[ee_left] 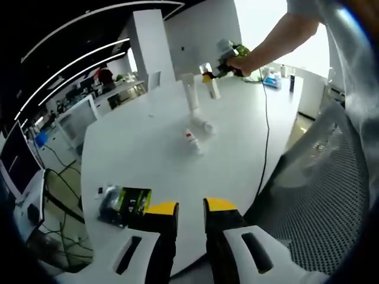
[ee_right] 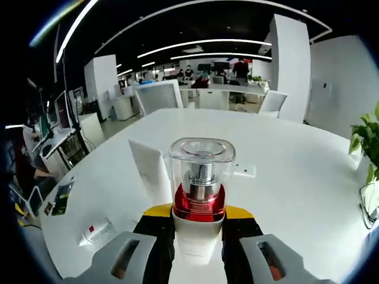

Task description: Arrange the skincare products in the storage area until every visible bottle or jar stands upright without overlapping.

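In the right gripper view my right gripper [ee_right: 200,220] is shut on a pump bottle [ee_right: 201,189] with a clear cap, a red collar and a white body, held upright over the white table [ee_right: 284,177]. In the left gripper view that same gripper [ee_left: 224,64], in a person's hand, holds the bottle [ee_left: 208,81] at the table's far side. Just left of it a tall white tube [ee_left: 190,93] [ee_right: 151,168] stands upright. A white jar [ee_left: 205,125] and a small white bottle with a red mark [ee_left: 192,142] [ee_right: 98,232] lie on their sides. My left gripper [ee_left: 190,214] hangs open over the near table edge.
A black and green device [ee_left: 125,204] lies near the table's front left edge. A grey mesh chair [ee_left: 331,195] stands at the right, with a black cable [ee_left: 265,118] running across the table. A small white card [ee_right: 244,171] lies flat. Desks and chairs [ee_right: 159,94] stand beyond, and a plant [ee_right: 368,142] at the right.
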### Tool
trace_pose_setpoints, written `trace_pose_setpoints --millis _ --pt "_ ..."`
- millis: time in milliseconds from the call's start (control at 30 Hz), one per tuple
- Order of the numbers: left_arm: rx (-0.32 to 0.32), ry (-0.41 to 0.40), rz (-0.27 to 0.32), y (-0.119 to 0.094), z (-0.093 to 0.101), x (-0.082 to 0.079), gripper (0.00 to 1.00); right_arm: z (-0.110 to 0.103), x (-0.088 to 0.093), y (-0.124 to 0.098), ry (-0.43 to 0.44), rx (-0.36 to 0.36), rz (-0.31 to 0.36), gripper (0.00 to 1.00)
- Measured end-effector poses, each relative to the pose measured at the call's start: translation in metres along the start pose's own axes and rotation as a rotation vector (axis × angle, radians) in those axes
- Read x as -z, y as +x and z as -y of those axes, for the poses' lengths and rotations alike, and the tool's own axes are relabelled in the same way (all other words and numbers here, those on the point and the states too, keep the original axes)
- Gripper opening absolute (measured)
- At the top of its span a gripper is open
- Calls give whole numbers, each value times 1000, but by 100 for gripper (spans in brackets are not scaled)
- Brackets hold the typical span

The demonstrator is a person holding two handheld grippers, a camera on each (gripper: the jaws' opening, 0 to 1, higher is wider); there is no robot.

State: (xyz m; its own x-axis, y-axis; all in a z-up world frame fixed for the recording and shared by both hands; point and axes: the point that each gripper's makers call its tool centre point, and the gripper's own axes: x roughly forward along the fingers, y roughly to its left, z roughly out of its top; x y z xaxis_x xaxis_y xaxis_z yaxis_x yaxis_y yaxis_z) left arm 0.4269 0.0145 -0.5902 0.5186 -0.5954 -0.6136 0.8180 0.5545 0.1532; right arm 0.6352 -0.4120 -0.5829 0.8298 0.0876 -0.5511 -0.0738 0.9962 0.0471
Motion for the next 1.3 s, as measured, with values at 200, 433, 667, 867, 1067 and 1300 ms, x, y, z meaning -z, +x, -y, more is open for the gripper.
trace_pose_setpoints --millis 200,433,667,867,1067,1300 --pt "2 -3 -13 1 0 2 15 3 3 6 3 -2 -3 24" --pt "3 -7 -29 2 1 5 15 5 8 16 5 -8 -13 24" --pt "4 -10 -45 3 1 9 15 6 10 24 -3 -13 -18 24" --pt "9 -10 -59 5 2 12 15 11 12 29 0 -6 -19 24" --pt "11 -10 -67 5 2 13 15 11 13 33 3 -4 -19 24" --pt "14 -10 -75 6 2 15 15 9 14 38 -4 -5 -13 24"
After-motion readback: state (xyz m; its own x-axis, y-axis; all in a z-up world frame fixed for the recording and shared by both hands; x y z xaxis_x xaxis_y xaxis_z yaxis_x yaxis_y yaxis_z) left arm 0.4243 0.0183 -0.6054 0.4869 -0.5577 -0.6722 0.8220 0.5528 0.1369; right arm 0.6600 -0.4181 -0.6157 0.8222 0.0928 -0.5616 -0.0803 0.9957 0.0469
